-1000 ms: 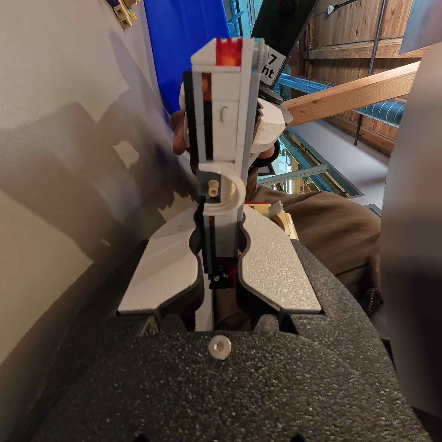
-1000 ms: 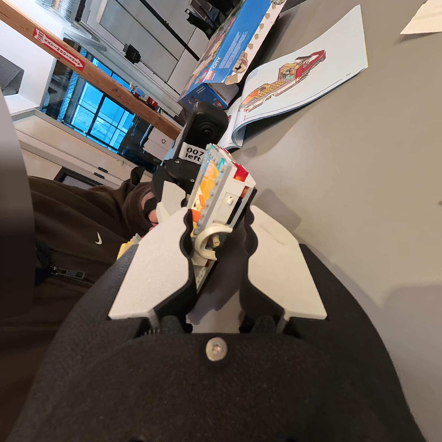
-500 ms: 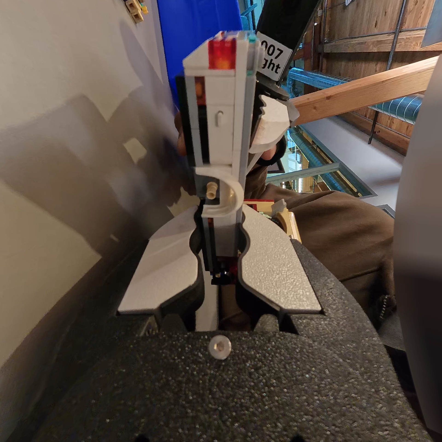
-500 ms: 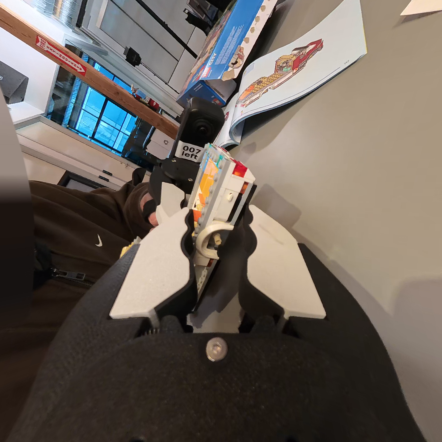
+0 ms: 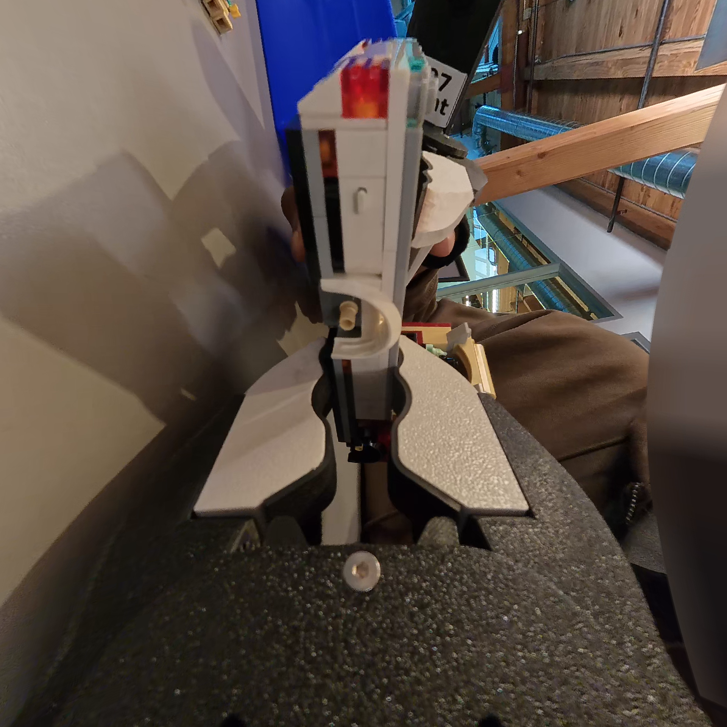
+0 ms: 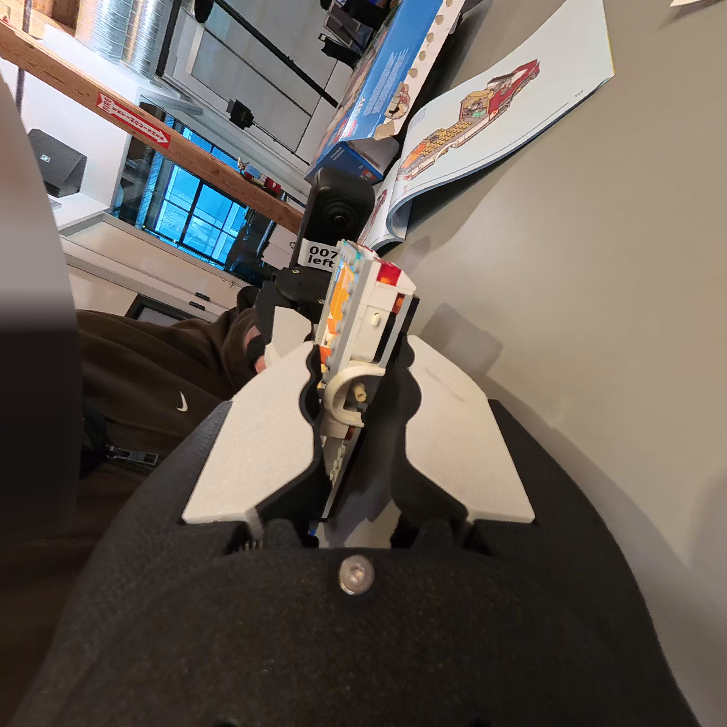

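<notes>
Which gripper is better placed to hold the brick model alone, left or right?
Left, probably: the brick model sits straight between the fingers of the left gripper, both pressing on it. Across the right gripper it lies tilted, and that grip is unclear.

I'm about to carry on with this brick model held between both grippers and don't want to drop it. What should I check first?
1. Left gripper clamped on the brick model: ok, both fingers sit against its lower end.
2. Right gripper gripping the same model: cannot tell. One finger touches the orange side, but the other pad is dark against the model's black edge.
3. Model square between the right gripper's fingers: not ok, it sits tilted.
4. Tan pin seated in the white wheel arch: ok.
5. Instruction booklet and blue box away from both grippers: ok, both lie farther off on the table.
</notes>
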The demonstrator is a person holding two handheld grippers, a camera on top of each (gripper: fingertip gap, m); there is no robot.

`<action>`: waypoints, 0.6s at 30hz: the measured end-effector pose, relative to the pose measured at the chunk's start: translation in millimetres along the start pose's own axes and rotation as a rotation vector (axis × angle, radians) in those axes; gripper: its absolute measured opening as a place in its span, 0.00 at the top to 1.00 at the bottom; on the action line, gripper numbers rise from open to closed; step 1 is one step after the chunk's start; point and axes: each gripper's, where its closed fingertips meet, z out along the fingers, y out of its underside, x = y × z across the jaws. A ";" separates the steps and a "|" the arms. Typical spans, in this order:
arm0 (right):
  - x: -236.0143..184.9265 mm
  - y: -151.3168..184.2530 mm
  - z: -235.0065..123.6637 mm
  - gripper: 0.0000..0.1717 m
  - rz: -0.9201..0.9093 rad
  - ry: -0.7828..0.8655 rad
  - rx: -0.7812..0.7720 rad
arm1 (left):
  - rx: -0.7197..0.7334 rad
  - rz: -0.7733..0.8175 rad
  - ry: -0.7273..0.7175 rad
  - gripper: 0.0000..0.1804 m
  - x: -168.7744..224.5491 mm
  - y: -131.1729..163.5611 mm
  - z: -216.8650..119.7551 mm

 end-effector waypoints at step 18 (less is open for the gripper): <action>-2.1 0.3 3.0 0.79 0.031 0.000 0.013 | 0.135 0.007 -0.002 0.82 -1.2 -25.5 -13.6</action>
